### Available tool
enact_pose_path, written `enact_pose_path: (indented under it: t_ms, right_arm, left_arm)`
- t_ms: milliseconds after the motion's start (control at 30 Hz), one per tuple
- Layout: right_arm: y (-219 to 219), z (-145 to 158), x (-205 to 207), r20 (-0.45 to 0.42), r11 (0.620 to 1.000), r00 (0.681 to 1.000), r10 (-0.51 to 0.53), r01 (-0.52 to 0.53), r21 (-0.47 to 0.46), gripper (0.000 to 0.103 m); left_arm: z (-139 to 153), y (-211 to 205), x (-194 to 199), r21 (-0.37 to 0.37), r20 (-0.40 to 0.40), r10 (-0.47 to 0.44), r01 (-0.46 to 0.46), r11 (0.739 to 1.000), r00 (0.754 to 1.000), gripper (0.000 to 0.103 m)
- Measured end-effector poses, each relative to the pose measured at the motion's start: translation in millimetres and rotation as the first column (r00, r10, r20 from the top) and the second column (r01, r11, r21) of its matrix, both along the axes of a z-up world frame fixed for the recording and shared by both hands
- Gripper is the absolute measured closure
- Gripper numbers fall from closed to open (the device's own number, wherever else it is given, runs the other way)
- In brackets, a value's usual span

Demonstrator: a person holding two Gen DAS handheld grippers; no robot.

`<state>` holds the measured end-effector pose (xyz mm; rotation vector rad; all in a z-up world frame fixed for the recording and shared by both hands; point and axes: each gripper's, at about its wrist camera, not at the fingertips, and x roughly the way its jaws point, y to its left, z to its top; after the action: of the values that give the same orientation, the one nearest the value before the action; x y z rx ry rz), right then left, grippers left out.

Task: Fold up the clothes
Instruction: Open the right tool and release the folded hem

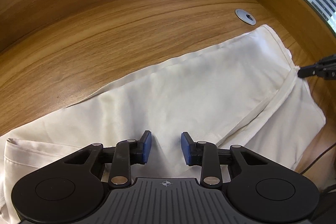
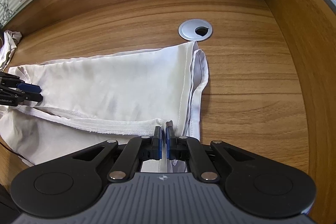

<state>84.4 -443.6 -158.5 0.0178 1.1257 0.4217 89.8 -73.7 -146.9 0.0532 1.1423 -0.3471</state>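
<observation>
While pinching garment [image 2: 117, 81]: R gripper [image 2: 163, 135].

Garment [image 2: 117, 81]: white cloth, showing a faint sheen, hems stitched. Desk [image 2: 241, 81]: wood-grain, lying smooth and matt. Grommet [image 2: 195, 30] at twelve o'clock: gleaming brushed metal. Pads [image 1: 147, 146]: blue, looking rubbery, matt.

White garment [image 2: 117, 81] flat on desk [image 2: 241, 81]

Black left gripper [image 1: 166, 147] — blue pads [image 1: 147, 145], silver rivets, ribbed grey base
</observation>
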Motion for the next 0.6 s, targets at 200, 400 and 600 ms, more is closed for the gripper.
enact_pose_path:
  t_ms: [200, 400, 600]
  right_arm:
    - [-10, 5, 1, 0.007, 0.999, 1.000, -0.024, 0.025, -0.025, 0.099]
    - [-5, -11, 2, -0.012, 0.998, 1.000, 0.008, -0.009, -0.070, 0.098]
    - [-6, 5, -10, 0.056, 0.992, 0.998, -0.013, 0.020, -0.121, 0.065]
  left_arm:
    - [-2, 0, 2, -0.017, 0.001, 0.021, -0.021, 1.000, 1.000, 0.068]
    - [-2, 0, 2, -0.034, -0.002, 0.044, -0.044, 0.998, 0.999, 0.067]
    - [23, -9, 3, -0.040, 0.050, 0.030, -0.028, 0.999, 0.998, 0.058]
